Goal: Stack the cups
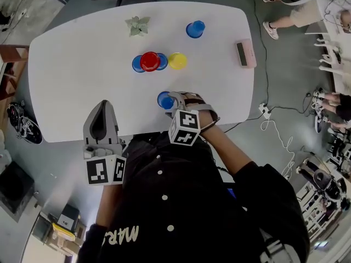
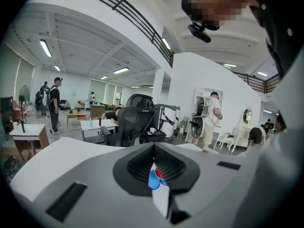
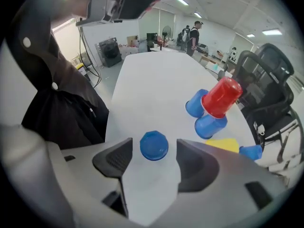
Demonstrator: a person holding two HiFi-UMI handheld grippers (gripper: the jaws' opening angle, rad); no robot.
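- My left gripper hangs over the near edge of the white table. Its jaws are pressed together with nothing between them.
- My right gripper points steeply down at the table, a little further in and to the right. Its jaws stand wide apart.
- A blue cup stands upside down on the table right between those jaws. There is a gap on each side, and neither pad touches it.
- This cup is not far from the table's near edge, with bare white top all round it.
- Further in, a red cup rests against two blue cups, touching both.
- A yellow cup lies just to the right of that cluster.
- Between the near cup and the cluster is a clear strip of table.
- The left half of the table is wide and bare.
- Well beyond, another blue cup stands alone near the far edge.
- A small plant sits to its left.
- A pink device lies by the right edge.
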